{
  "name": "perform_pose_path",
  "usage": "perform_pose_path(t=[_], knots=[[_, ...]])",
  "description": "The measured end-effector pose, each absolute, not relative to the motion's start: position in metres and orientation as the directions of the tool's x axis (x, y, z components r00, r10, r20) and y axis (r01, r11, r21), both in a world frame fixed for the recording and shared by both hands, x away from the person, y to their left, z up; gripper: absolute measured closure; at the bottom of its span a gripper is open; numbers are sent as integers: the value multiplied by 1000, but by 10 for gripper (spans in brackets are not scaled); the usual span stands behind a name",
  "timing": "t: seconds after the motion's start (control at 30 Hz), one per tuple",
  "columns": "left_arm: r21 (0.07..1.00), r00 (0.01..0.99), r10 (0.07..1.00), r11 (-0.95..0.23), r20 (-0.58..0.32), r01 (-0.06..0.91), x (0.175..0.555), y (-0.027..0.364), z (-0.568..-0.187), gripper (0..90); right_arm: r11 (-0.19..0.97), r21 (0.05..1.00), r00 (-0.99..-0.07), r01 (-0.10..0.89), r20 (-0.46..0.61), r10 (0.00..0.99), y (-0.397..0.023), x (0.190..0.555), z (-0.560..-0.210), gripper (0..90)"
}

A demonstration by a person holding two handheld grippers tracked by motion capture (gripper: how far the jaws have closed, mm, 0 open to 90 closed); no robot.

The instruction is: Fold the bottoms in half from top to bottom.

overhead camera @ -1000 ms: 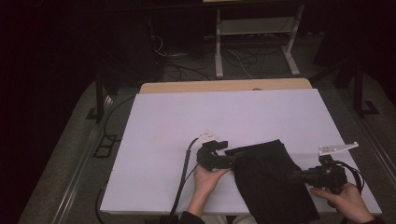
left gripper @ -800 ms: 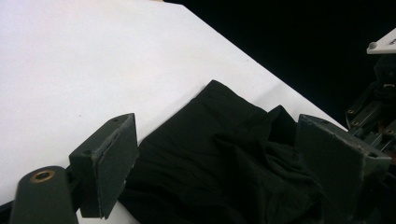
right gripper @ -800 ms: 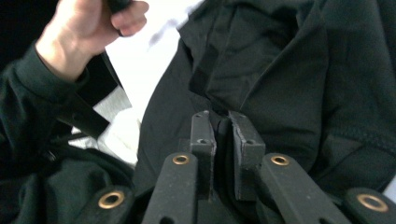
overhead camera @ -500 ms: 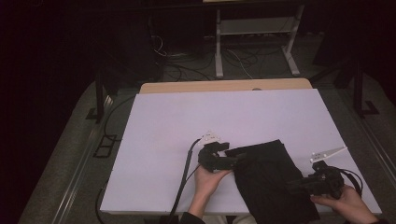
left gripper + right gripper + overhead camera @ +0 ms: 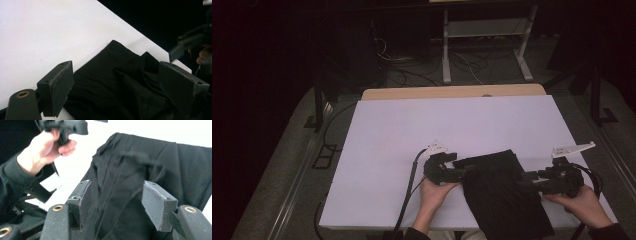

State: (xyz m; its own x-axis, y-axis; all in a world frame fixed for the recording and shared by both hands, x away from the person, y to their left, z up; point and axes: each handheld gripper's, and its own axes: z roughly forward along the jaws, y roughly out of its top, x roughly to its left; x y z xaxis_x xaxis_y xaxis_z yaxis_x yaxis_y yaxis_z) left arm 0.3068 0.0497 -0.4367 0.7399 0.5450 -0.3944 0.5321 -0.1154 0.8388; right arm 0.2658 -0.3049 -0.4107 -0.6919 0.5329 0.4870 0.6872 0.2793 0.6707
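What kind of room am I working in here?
Probably a lab or recording workspace, not a home: a plain white table holding one black cloth, loose cables on the floor behind, and a bare metal stand in darkness.

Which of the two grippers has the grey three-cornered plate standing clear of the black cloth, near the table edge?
The right gripper; its plate points toward the table's right edge, while the left gripper sits at the black cloth's other side.

A white tabletop (image 5: 422, 130) sits on a wooden board (image 5: 452, 92), with a metal stand (image 5: 484, 35) and tangled cables (image 5: 412, 65) beyond.
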Motion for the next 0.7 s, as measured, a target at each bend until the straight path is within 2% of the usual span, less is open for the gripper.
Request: perform_pose_path(t=[0.13,0.33,0.43,0.7], knots=[[841,742,547,-120,-388,528,307,51,-436,137,279,705,-716,652,451,533,-303,278,-401,444],[840,740,548,-117,-390,530,306,52,-435,137,282,714,-715,641,422,557,-301,300,-395,756],[840,741,549,-120,-388,529,307,53,-435,137,297,717,-722,631,402,562,-297,312,-395,874],[839,741,546,-120,-391,531,307,52,-436,138,346,693,-733,632,389,559,-282,339,-399,887]])
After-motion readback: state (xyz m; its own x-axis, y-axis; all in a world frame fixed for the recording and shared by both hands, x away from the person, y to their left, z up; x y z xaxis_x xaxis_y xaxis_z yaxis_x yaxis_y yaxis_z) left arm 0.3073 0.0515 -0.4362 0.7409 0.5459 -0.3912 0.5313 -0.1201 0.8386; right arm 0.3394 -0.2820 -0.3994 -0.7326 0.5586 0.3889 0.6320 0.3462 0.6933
